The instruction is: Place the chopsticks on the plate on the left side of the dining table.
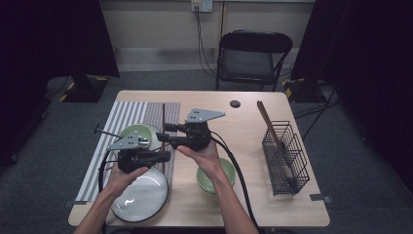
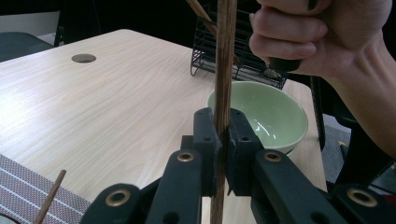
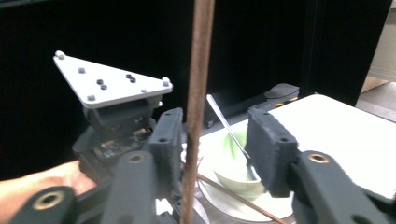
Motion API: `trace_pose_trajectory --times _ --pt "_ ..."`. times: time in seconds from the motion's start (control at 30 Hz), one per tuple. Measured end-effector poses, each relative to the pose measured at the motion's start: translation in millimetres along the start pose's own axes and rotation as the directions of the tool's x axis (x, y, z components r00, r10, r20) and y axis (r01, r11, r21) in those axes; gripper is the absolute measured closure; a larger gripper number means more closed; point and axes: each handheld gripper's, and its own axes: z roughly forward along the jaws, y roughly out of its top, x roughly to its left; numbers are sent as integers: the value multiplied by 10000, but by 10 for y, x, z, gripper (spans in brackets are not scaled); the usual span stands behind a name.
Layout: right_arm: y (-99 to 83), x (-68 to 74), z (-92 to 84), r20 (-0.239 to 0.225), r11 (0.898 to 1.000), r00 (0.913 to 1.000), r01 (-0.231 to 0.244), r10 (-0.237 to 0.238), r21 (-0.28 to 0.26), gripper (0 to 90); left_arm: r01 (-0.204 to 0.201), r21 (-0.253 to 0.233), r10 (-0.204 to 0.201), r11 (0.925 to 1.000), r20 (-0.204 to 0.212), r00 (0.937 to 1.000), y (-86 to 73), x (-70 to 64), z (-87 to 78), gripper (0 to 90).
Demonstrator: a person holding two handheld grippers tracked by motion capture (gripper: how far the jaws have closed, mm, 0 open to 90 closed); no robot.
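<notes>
one slim dark-brown wood chopstick (image 2: 225,70), upright

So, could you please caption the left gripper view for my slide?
Left claw shut on an upright wooden chopstick, green bowl behind.

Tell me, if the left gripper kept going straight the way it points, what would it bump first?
Probably the green bowl right ahead of the left gripper, which is shut on a chopstick. Depth is hard to judge.

grippers: left gripper (image 1: 163,156), right gripper (image 1: 163,135) black | jaws: brass rivets | plates: grey, 3-cornered | cables: black | forearms: bare
</notes>
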Motion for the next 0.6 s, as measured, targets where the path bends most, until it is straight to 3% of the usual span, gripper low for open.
trace_pose_trajectory --times 0.07,0.43,0.6 --pt "-12 -19 2 302 9999 9995 102 -105 108 461 -68 47 68 10000 9 10000 6 -8 -1 844" --pt "-51 -83 -109 1335 9989 9900 425 -447 190 367 -69 13 69 10000 -228 9997 16 -7 -21 843" --pt "-79 -138 -127 1560 9994 9873 279 -308 211 340 -32 -93 29 10000 -331 9994 20 7 -66 844"
